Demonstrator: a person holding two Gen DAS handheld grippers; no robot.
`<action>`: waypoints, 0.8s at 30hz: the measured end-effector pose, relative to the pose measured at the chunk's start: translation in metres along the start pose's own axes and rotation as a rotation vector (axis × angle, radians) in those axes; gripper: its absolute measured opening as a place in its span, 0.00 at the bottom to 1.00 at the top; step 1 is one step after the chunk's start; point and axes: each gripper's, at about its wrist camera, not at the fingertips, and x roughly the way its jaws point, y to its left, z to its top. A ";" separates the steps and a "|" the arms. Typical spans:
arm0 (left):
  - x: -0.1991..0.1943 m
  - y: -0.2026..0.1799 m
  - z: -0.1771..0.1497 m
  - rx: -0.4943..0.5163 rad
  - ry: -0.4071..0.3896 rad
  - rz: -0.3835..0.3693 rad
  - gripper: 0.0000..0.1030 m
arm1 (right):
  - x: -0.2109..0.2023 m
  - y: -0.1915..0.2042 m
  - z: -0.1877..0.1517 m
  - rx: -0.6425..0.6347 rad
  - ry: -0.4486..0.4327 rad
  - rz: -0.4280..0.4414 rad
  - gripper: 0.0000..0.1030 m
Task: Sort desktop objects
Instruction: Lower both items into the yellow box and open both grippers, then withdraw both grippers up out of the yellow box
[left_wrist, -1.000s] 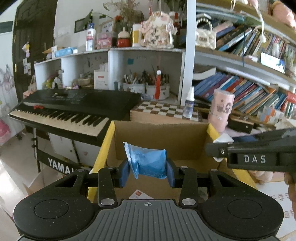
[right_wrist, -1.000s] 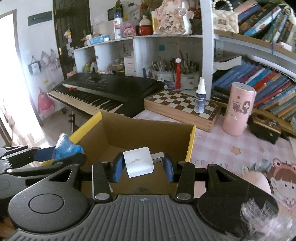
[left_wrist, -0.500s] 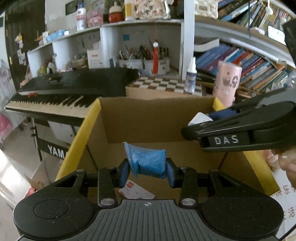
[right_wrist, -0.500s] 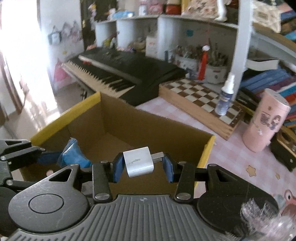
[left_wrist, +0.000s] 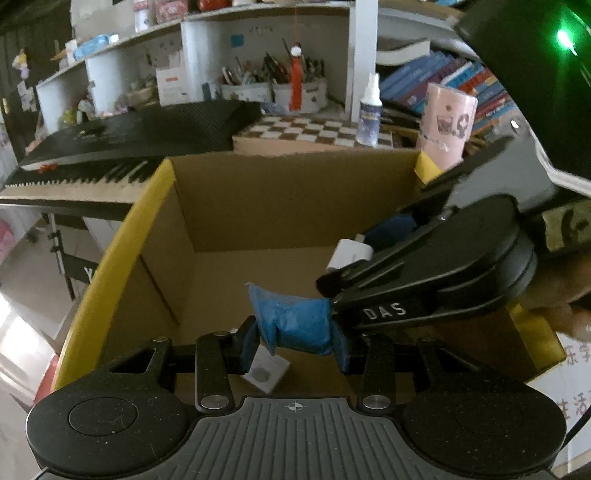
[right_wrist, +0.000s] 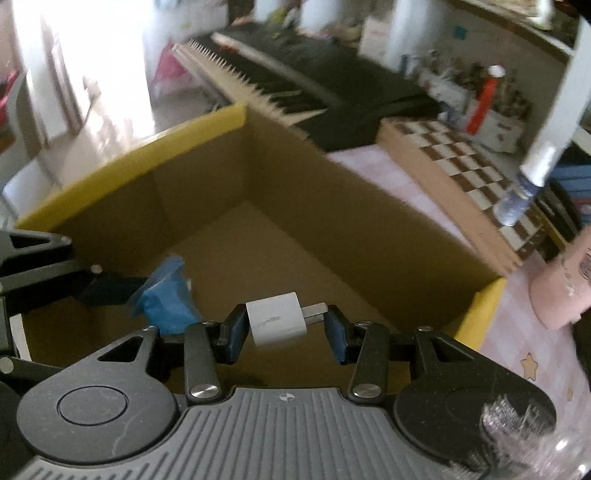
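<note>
My left gripper (left_wrist: 295, 343) is shut on a crumpled blue packet (left_wrist: 291, 321) and hangs over the open cardboard box (left_wrist: 295, 206) with yellow-taped rims. My right gripper (right_wrist: 284, 332) is shut on a small white charger plug (right_wrist: 277, 321), its metal prong touching the right pad. It also points down into the box (right_wrist: 332, 214). In the left wrist view the right gripper (left_wrist: 354, 254) reaches in from the right, just above the blue packet, with the white plug (left_wrist: 349, 253) showing at its tip. In the right wrist view the blue packet (right_wrist: 166, 295) sits at lower left.
A white card (left_wrist: 267, 373) lies on the box floor. Behind the box stand a black keyboard (left_wrist: 122, 147), a chessboard box (left_wrist: 314, 133), a spray bottle (left_wrist: 369, 110) and a pink cylinder (left_wrist: 445, 122). Shelves with books and pen pots fill the back.
Both grippers have tipped downward and moved in over the box. The right gripper has swung close beside the left one and rolled. Both still grip their objects.
</note>
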 end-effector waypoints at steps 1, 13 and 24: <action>0.001 0.001 -0.001 -0.016 0.005 -0.006 0.38 | 0.001 0.001 0.000 -0.011 0.010 0.000 0.41; -0.003 0.002 -0.004 -0.037 -0.011 0.018 0.45 | 0.003 0.000 0.002 0.002 0.035 0.002 0.41; -0.029 0.009 -0.005 -0.064 -0.111 0.044 0.77 | -0.030 -0.003 -0.007 0.102 -0.128 -0.060 0.51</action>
